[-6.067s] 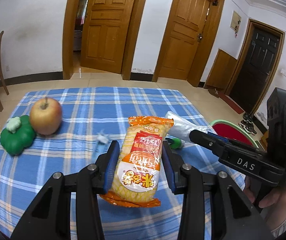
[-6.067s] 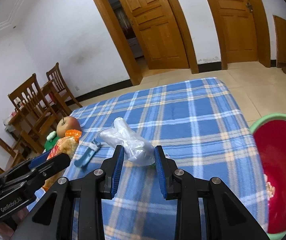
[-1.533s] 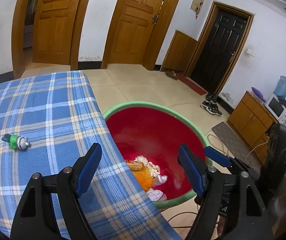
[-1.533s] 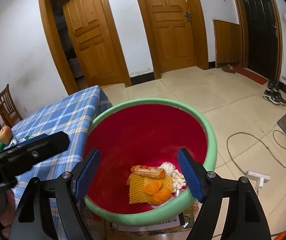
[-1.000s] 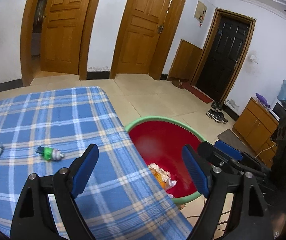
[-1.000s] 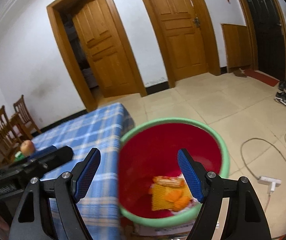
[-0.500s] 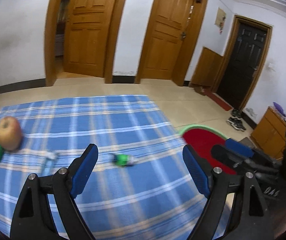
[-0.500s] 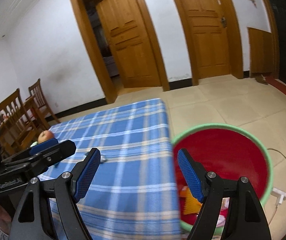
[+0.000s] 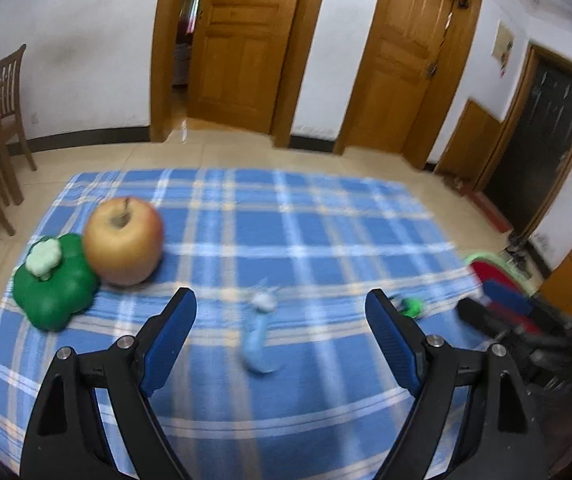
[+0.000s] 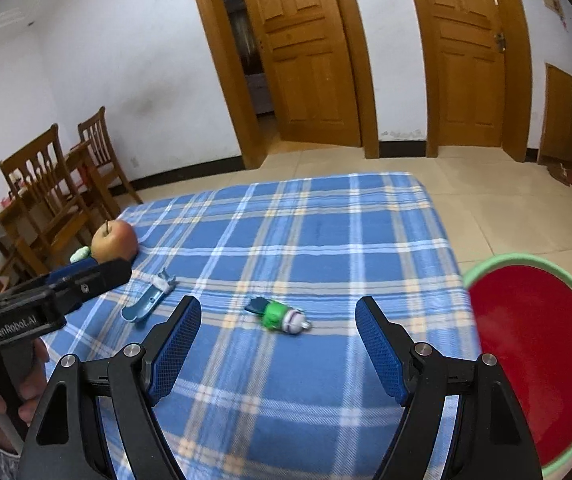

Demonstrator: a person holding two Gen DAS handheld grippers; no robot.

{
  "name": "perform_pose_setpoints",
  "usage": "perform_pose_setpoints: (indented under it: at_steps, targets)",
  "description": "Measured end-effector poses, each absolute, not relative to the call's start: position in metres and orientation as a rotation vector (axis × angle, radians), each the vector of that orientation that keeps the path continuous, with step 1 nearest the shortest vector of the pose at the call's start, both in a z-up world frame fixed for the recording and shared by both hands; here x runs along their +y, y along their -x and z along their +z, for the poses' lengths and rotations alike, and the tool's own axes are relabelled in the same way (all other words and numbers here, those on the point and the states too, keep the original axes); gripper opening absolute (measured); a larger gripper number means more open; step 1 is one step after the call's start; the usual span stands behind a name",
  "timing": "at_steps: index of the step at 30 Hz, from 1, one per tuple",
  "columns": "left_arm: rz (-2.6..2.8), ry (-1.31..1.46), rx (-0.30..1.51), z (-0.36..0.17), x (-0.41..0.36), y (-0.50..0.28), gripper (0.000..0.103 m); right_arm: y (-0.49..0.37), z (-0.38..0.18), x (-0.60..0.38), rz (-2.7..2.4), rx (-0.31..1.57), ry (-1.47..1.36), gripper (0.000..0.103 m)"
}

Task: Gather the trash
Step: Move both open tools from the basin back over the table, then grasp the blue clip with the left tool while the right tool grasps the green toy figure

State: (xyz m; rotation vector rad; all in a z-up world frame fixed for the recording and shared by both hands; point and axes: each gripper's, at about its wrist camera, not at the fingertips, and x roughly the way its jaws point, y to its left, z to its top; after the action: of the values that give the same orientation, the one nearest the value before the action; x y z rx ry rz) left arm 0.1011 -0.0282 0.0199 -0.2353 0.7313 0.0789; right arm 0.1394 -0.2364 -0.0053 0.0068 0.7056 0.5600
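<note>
Both claws, left gripper [image 9: 280, 328] and right gripper [image 10: 278, 330], gape empty above tablecloth [image 10: 325, 240]; apple [image 9: 124, 240], green toy [image 9: 56, 284], blue scrap [image 10: 148, 300], small bottle [image 10: 282, 316] lie apart, bin [image 10: 537, 356] beside.

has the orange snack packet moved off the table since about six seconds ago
Yes. It lay on the blue plaid tablecloth between the left gripper's fingers; now the cloth there is bare and both grippers are open and empty.
</note>
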Motion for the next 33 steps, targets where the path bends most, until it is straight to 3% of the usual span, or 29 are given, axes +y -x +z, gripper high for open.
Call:
perform_pose_setpoints:
  at_steps: [8, 12, 13, 15, 17, 19, 21, 22, 24, 33]
  targets:
    - [0.112, 0.232, 0.847, -0.019, -0.024, -0.104, 0.084, -0.155, -0.031, -0.202, 0.54, 0.754, 0.112, 0.08]
    - [0.106, 0.234, 0.838, -0.018, -0.026, -0.102, 0.083, -0.159, -0.036, -0.201, 0.541, 0.782, 0.114, 0.072]
    - [0.106, 0.241, 0.84, -0.019, -0.025, -0.102, 0.078, -0.159, -0.036, -0.2, 0.543, 0.787, 0.112, 0.072]
    - [0.111, 0.254, 0.857, -0.022, -0.023, -0.105, 0.058, -0.163, -0.039, -0.199, 0.554, 0.811, 0.112, 0.072]
    - [0.124, 0.257, 0.857, -0.022, -0.021, -0.104, 0.05, -0.165, -0.042, -0.197, 0.557, 0.832, 0.116, 0.072]
    - [0.116, 0.261, 0.857, -0.022, -0.022, -0.103, 0.041, -0.167, -0.044, -0.196, 0.568, 0.844, 0.119, 0.067]
    - [0.107, 0.265, 0.858, -0.022, -0.019, -0.101, 0.022, -0.168, -0.046, -0.195, 0.565, 0.859, 0.12, 0.059]
    - [0.104, 0.269, 0.857, -0.022, -0.019, -0.1, 0.018, -0.169, -0.046, -0.196, 0.556, 0.863, 0.117, 0.055]
    - [0.102, 0.281, 0.851, -0.021, -0.018, -0.098, 0.019, -0.167, -0.046, -0.199, 0.564, 0.864, 0.101, 0.034]
    - [0.102, 0.236, 0.809, -0.013, -0.024, -0.093, 0.018, -0.157, -0.039, -0.2, 0.594, 0.82, 0.107, 0.033]
